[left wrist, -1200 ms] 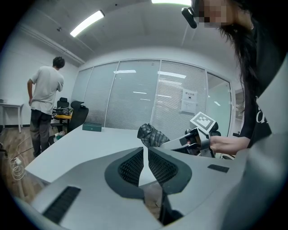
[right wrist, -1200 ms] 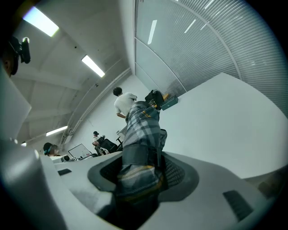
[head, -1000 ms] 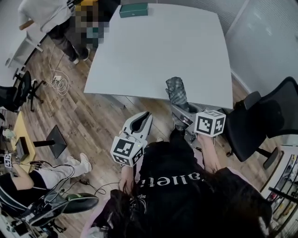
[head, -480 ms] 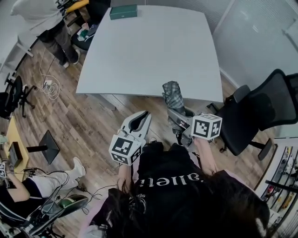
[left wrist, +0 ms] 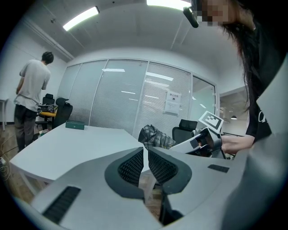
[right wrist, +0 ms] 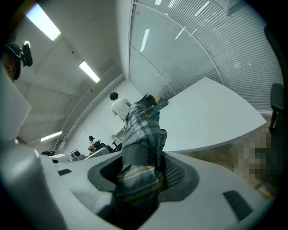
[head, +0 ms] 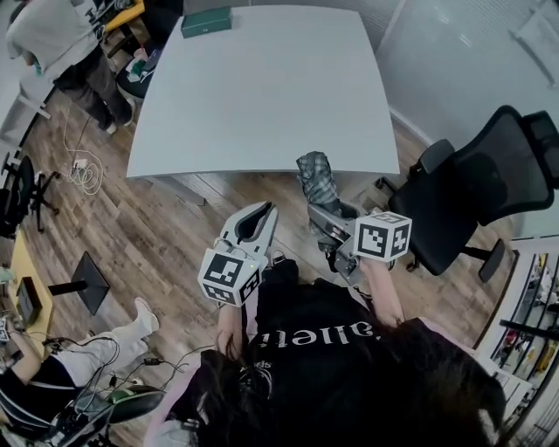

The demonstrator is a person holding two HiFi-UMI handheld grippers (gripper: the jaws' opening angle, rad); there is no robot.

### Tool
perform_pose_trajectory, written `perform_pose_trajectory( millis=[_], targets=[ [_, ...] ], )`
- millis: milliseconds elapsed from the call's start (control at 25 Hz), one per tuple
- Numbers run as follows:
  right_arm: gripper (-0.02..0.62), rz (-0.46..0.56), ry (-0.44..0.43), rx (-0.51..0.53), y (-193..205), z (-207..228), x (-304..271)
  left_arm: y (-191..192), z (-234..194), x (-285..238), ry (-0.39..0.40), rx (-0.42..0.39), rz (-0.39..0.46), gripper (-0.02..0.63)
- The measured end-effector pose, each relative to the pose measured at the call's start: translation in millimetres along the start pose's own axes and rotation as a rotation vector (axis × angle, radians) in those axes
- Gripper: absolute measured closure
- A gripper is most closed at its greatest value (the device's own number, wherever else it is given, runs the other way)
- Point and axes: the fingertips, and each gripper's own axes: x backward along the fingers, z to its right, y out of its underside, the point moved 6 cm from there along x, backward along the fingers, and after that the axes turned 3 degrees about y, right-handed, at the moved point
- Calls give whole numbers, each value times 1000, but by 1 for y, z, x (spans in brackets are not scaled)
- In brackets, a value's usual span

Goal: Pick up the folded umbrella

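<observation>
The folded umbrella (head: 316, 177), grey plaid fabric in a short roll, is clear of the white table (head: 262, 87) and hangs just off its near edge, over the wooden floor. My right gripper (head: 320, 209) is shut on its lower part; in the right gripper view the umbrella (right wrist: 141, 126) fills the gap between the pads of my right gripper (right wrist: 139, 168) and points up and away. To the left, at about the same height, my left gripper (head: 267, 211) holds nothing. In its own view my left gripper (left wrist: 145, 155) has its pads almost touching, and the umbrella (left wrist: 153, 136) shows beyond them.
A dark green box (head: 207, 22) lies at the table's far edge. A black office chair (head: 476, 188) stands to the right, close to my right arm. One person stands at the far left (head: 52, 39) and another sits at the lower left (head: 52, 384). Cables lie on the floor.
Both grippers have drawn back from the table's near edge together. The umbrella, still in the right gripper, went from over the table's edge to over the floor.
</observation>
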Motion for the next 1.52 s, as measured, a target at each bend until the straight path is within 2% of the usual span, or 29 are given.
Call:
perform_pose_trajectory(
  millis=[600, 800, 1520],
  targets=[
    [371, 56, 8, -49, 44, 24, 86, 19, 88, -8, 45, -34, -49, 557],
    [371, 50, 30, -9, 56, 28, 103, 22, 110, -5, 59, -55, -56, 557],
    [371, 42, 10, 9, 54, 28, 114, 15, 127, -6, 40, -71, -42, 557]
  ],
)
